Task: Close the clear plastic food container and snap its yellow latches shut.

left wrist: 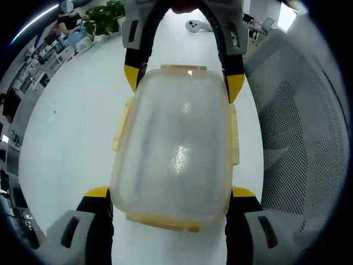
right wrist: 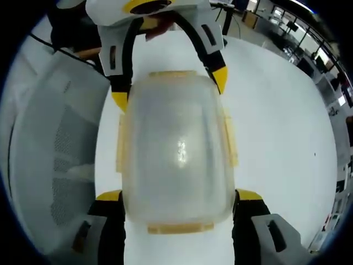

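A clear plastic food container [left wrist: 176,149] [right wrist: 176,149] lies on the white table [left wrist: 71,143] with its lid on top. Pale yellow latches [left wrist: 120,130] [right wrist: 229,138] run along its long sides and at both ends; I cannot tell whether they are snapped down. My left gripper [left wrist: 170,193] straddles the container's near end, a yellow-tipped jaw pressed against each side. The right gripper [left wrist: 183,81] grips the opposite end from the far side. In the right gripper view the right gripper [right wrist: 179,195] holds the near end and the left gripper [right wrist: 169,88] the far end.
A grey mesh office chair [left wrist: 298,138] [right wrist: 49,154] stands right by the table edge next to the container. A white handheld device [left wrist: 196,25] and a green plant [left wrist: 105,16] sit farther along the table. Office desks lie beyond [right wrist: 298,33].
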